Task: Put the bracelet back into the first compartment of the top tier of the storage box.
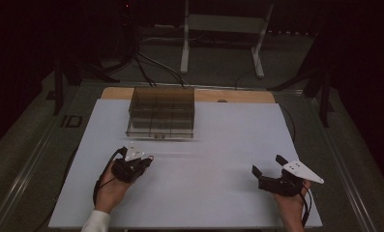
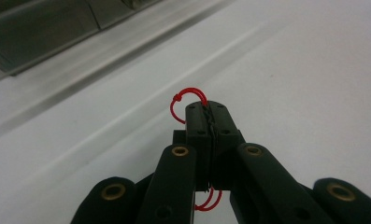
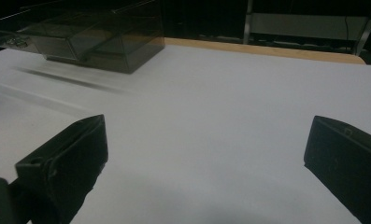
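Red thread [image 2: 181, 100] in left gripper [image 2: 210, 119]

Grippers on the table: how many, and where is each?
2. The left gripper sits near the clear box, jaws pinched on a red string loop. The right gripper rests at the white table right front, jaws open.

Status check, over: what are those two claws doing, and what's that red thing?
Left claw shut on thin red loop, low over white table. Right claw open, nothing between jaws. Clear compartment box ahead of left claw, lid down. Path between them bare.
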The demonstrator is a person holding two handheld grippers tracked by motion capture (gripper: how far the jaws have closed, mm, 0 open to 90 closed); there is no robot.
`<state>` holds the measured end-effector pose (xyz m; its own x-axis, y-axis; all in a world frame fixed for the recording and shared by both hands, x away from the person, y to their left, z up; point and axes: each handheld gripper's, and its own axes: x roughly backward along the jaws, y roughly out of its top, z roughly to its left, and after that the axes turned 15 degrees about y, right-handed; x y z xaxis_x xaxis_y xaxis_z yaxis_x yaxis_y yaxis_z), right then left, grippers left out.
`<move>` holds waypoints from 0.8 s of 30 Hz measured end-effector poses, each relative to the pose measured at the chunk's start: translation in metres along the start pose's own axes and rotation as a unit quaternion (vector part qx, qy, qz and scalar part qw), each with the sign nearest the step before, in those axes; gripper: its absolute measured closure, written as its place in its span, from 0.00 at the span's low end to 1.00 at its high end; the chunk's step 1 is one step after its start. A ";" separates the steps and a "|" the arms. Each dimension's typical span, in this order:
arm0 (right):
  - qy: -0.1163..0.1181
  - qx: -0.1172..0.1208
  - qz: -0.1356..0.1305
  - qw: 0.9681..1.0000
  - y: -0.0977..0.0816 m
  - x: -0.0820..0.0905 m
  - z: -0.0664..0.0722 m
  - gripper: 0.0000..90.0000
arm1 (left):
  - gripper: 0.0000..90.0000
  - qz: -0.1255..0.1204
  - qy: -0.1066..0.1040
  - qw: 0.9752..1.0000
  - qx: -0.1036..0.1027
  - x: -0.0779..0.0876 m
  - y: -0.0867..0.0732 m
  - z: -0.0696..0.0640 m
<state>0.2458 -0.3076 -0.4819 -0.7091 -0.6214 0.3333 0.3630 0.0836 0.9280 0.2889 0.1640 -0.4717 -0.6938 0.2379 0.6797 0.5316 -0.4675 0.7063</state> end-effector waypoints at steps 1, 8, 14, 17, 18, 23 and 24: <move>0.000 0.000 0.000 1.000 0.000 0.000 0.000 0.00 | 1.00 -0.002 0.001 1.000 0.001 0.001 0.001 0.001; 0.000 0.000 0.000 1.000 0.000 0.000 0.000 0.00 | 1.00 -0.009 0.007 1.000 0.002 0.007 0.007 0.008; 0.000 -0.001 0.000 1.000 0.000 0.000 0.000 0.00 | 1.00 -0.018 0.013 1.000 0.001 0.012 0.014 0.014; 0.000 -0.001 -0.001 1.000 0.000 0.000 -0.001 0.00 | 1.00 -0.022 0.015 1.000 0.001 0.015 0.017 0.016; 0.000 -0.002 -0.001 1.000 0.000 0.000 -0.001 0.00 | 1.00 -0.023 0.015 1.000 0.001 0.015 0.017 0.017; -0.001 -0.004 -0.001 1.000 0.000 0.000 -0.001 0.00 | 1.00 -0.029 0.019 0.999 0.000 0.018 0.023 0.022; -0.001 -0.003 -0.001 1.000 0.000 0.000 -0.001 0.00 | 1.00 -0.029 0.019 0.999 -0.001 0.018 0.024 0.022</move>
<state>0.2461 -0.3084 -0.4821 -0.7106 -0.6206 0.3316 0.3649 0.0779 0.9278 0.3001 0.1761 -0.4380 -0.7419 0.2315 0.6293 0.4892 -0.4549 0.7441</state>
